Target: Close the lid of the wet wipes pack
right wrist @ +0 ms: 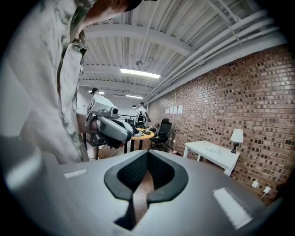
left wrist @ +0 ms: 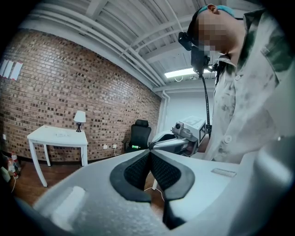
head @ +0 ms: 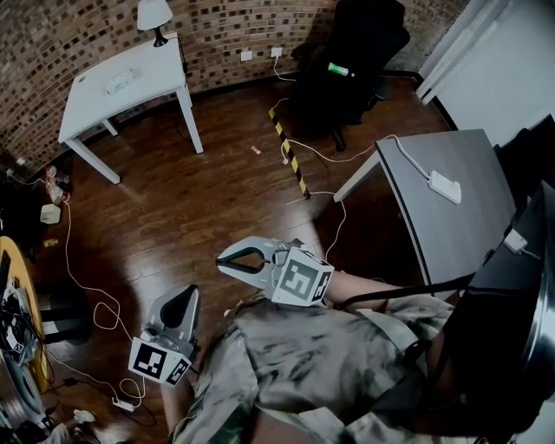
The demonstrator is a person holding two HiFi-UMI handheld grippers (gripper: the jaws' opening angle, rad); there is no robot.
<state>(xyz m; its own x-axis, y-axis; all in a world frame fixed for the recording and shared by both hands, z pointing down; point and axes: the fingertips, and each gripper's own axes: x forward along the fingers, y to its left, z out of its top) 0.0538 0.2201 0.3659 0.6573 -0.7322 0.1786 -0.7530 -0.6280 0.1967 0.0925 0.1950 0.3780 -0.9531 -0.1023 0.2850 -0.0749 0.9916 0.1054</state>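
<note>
Asker: Where is the wet wipes pack, and what are the two grippers doing?

Describer: The head view shows what is probably the wet wipes pack (head: 121,82), a small pale flat shape near the middle of a white table (head: 87,108) and well apart from the person. It is too small to tell whether its lid is up. A lamp (head: 154,16) stands at the table's far corner by the brick wall. The left gripper (head: 191,293) and the right gripper (head: 223,260) hang close to the person's body, each with its jaws pressed together on nothing.

Asker: How would the pack handle?

Describer: It is likely light and soft, with slippery film that sags, and only the lid is stiff. One gripper could steady the pack at an edge while the other presses the lid down near its free rim.
</note>
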